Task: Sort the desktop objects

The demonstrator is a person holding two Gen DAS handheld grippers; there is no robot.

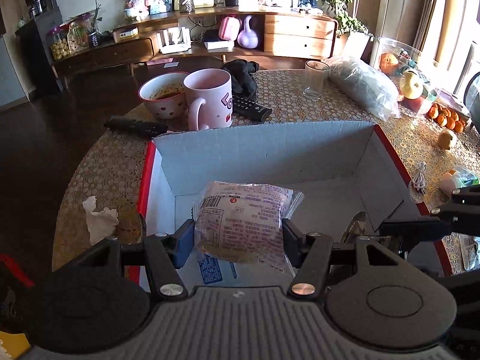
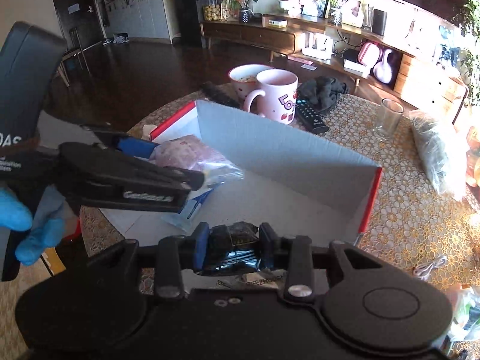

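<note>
While both loads hung over the open cardboard box (image 1: 270, 147) on the table (image 1: 300, 108), the left hand-held gripper (image 1: 237, 234) was clamped on a clear-wrapped snack packet (image 1: 240, 219) and the right hand-held gripper (image 2: 234, 240) was pinched on a small dark wrapped packet (image 2: 234, 246). Main risk, I'd judge: the two hand-held grippers sat close together above the same box, so a careless release could knock one into the other, or a slick wrapper could slip early and land on the rim. Mug (image 1: 210, 99) and bowl (image 1: 162, 96) stood just behind the far wall, so an overshoot could hit them.
</note>
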